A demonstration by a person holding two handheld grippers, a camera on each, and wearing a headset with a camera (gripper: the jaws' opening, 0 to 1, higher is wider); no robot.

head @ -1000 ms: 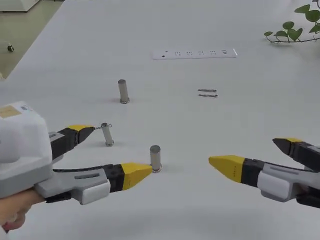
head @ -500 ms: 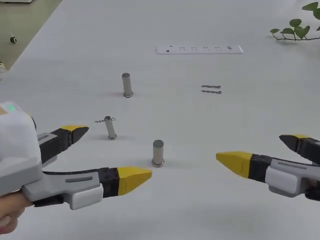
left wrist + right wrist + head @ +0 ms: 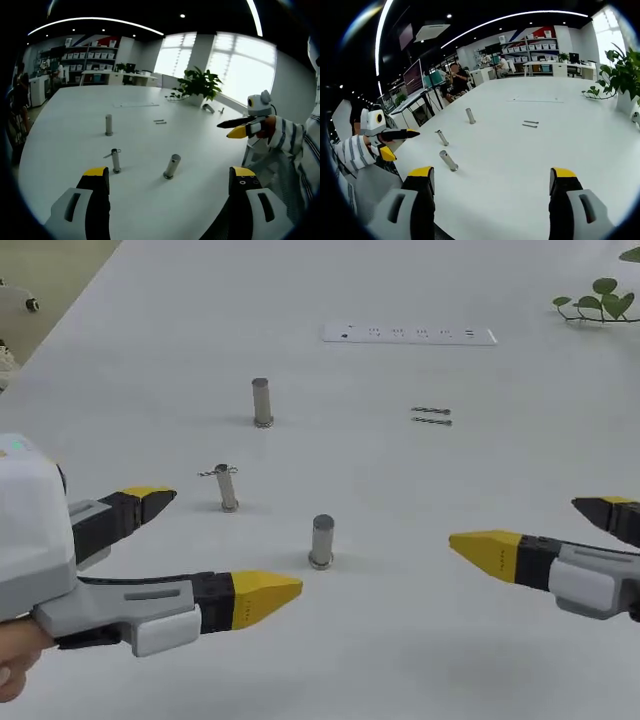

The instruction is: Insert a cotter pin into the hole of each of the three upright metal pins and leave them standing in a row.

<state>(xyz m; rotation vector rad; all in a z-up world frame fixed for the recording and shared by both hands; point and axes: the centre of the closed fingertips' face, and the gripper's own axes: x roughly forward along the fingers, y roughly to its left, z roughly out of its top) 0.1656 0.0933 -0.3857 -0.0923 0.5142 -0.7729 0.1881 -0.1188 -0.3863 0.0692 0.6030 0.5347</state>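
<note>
Metal pins (image 3: 322, 541): 3 upright | fitted cotter pin (image 3: 217, 472): 1 | loose cotter pins (image 3: 431, 416): 2 | left gripper (image 3: 238, 540), right gripper (image 3: 513, 522): spread

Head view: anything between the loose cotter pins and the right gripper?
No. In the head view the stretch from the loose cotter pins to the right gripper is bare table.

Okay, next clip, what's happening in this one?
A person holds a left claw and a right claw, both open and empty, above a white table. Three metal pins stand upright: the left pin already carries a cotter pin through its hole, while the far pin and the near pin have none. Two loose cotter pins lie further back on the table.
</note>
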